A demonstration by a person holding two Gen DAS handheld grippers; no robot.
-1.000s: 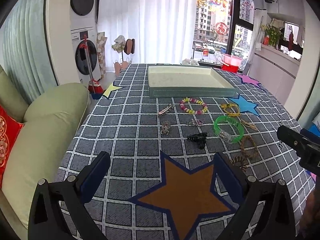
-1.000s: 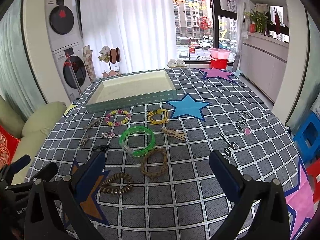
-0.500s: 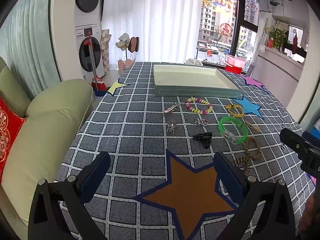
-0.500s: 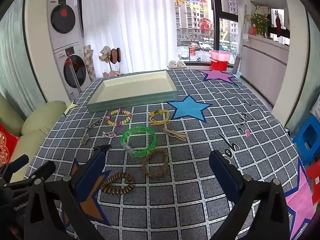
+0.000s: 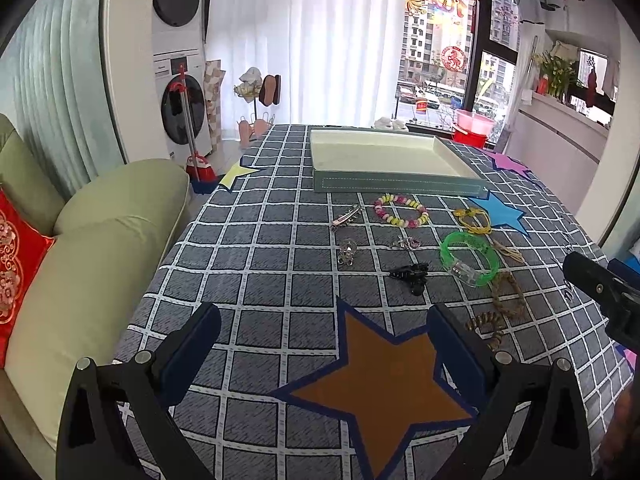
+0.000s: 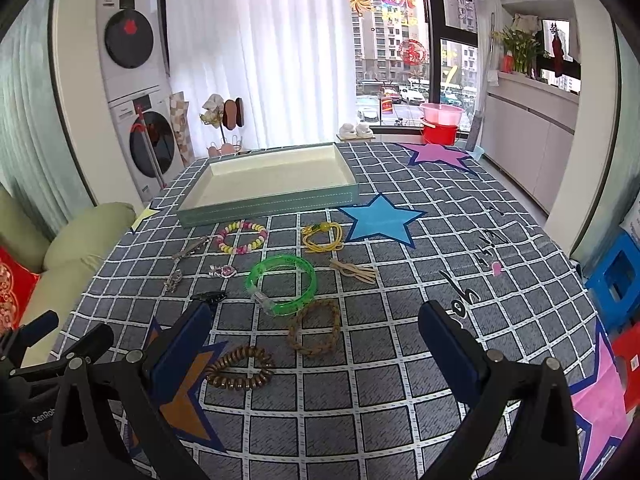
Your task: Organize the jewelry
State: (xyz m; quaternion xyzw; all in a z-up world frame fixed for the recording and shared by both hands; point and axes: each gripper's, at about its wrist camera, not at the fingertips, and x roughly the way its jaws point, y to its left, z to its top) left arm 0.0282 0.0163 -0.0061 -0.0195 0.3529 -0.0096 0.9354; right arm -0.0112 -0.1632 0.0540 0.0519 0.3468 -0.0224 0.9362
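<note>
Over the last second I had eased both cameras slightly back and up, nothing more. The left gripper (image 5: 322,344) and right gripper (image 6: 314,340) hung wide open and empty above the tabletop (image 6: 440,240). The jewelry, green bangle (image 6: 281,283) included, lay untouched before the empty tray (image 6: 268,204), so sorting hadn't begun.

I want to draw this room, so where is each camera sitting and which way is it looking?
Left wrist: sits on the left gripper, looking forward across the checked tablecloth at the tray; its open fingers show, and the right gripper's tip.
Right wrist: sits on the right gripper, facing the same way; the left gripper shows at the lower left.
Both see the tray and green bangle.
</note>
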